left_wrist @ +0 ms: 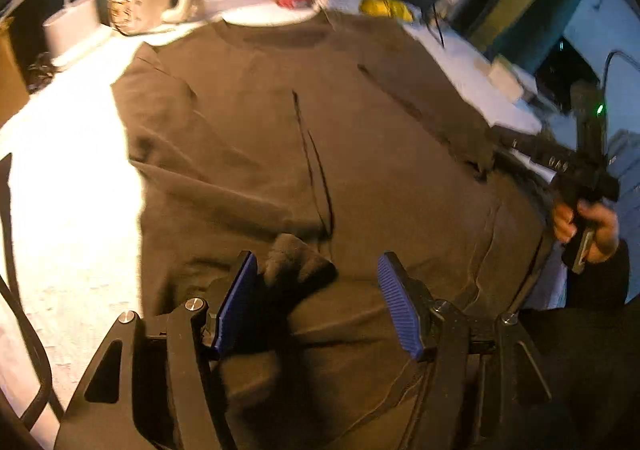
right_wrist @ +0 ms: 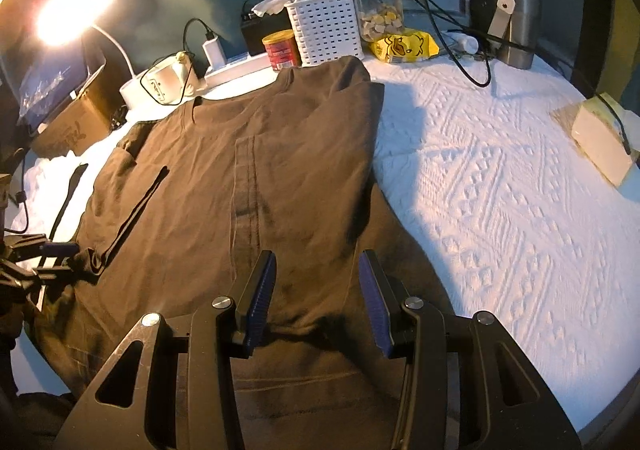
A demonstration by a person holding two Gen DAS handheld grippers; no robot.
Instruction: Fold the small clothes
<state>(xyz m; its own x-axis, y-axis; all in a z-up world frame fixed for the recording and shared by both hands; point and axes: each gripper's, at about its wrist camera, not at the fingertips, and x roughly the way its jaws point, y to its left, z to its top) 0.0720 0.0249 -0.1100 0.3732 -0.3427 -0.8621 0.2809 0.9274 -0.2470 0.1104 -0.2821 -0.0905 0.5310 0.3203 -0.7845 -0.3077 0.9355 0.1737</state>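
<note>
1. A dark brown shirt (right_wrist: 256, 177) is lying spread flat across a tabletop covered with a white textured cloth (right_wrist: 500, 189), filling the centre and left of the right wrist view.
2. The left tool (left_wrist: 316, 290) is sitting low in the left wrist view with its blue-padded fingers (left_wrist: 240, 298) spread apart; a bunched fold of the shirt's fabric (left_wrist: 298, 262) is rising between them, touching the left pad. In the right wrist view, the same tool is appearing at the left edge with bunched fabric at its tips.
3. The right tool (right_wrist: 316, 290) is hovering low in the centre of its own view with its fingers spread, the shirt's lower edge lying directly beneath and between them, not gripped.
4. In the left wrist view, the right hand (left_wrist: 588, 226) is gripping its tool's handle at the right edge, beside the shirt's edge.
5. Along the upper part of the right wrist view, a white basket (right_wrist: 326, 27), a red can (right_wrist: 281, 49), a yellow packet (right_wrist: 404, 45) and a steel tumbler (right_wrist: 516, 17) are standing beyond the shirt's collar.
</note>
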